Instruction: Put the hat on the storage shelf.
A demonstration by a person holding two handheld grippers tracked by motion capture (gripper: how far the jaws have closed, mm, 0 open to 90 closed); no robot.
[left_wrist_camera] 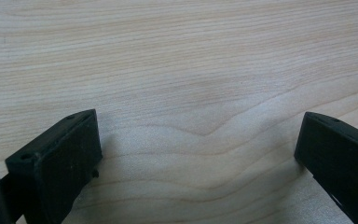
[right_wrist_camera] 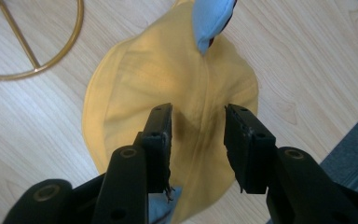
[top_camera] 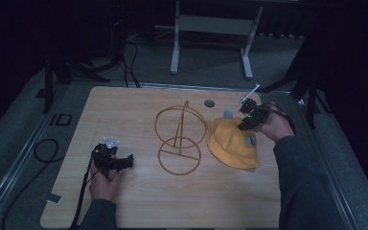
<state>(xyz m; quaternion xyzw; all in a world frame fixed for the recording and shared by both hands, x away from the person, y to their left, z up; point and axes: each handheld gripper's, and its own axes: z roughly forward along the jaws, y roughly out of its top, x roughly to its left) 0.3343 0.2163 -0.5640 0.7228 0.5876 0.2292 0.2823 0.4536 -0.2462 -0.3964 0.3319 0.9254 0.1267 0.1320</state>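
A wooden counter (top_camera: pixel 139 201) seen from above in a dim room. At the left, the left gripper (top_camera: pixel 124 162) rests low on the bare wood, held in one hand; in its own view its jaws stand wide apart with nothing between them.

In the middle stands one rack (top_camera: pixel 179 141) of thin gold wire: an upright ring on a stem, joined to a second ring that lies flat on the counter.

Just right of the rack lies one yellow hat (top_camera: pixel 232 143), with a pale blue patch (right_wrist_camera: pixel 209 18) at its far edge. The right gripper (top_camera: pixel 245 125) hovers over the hat's far side. In its own view the jaws are partly open, one on each side of a crease in the crown, not yet closed on the cloth.

The work looks to be at its start: the hat is on the counter, unlifted, and the rack carries nothing. Gripping, lifting and hanging the hat all seem left to do.

Count: one hat, one rack, two grippers.
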